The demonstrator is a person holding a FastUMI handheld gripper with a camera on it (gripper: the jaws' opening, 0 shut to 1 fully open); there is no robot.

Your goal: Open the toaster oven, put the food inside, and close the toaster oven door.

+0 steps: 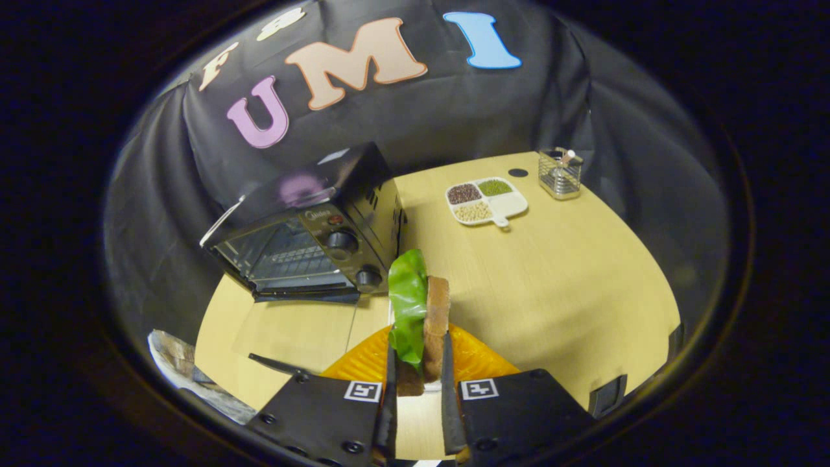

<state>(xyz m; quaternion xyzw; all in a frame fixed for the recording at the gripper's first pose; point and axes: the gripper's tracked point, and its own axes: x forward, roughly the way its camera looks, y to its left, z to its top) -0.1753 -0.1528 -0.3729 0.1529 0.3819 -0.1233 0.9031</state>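
The gripper [415, 389] has its two fingers [390, 389] closed on the sandwich [425, 318], one finger pressing on each flat side, so the food stands on its edge between them and rises ahead of the fingertips. It hangs above an orange plate [476, 360] that lies on the surface [551, 279] just under the fingers.

The sandwich looks light and soft. I judge that the bread will give way under pressure, so a hard squeeze would crush it, and a weak one could let the layers slide on each other. The leaf is smooth and could slip out. Holding it across both faces, low on the slice, as now, seems the safest place, because this keeps the layers pressed together.

It shows a brown slice of bread with a darker crust on one side and a large green lettuce leaf on the other side, which folds above the bread's top edge. What lies between them I cannot tell.

Beyond the sandwich and to its left stands the toaster oven [311, 227], dark, with two round knobs. Its door [305, 295] is already down, and the wire rack inside is visible. Farther away on the surface are a white divided dish [512, 206] with beans and grains and a small wire holder [560, 172].
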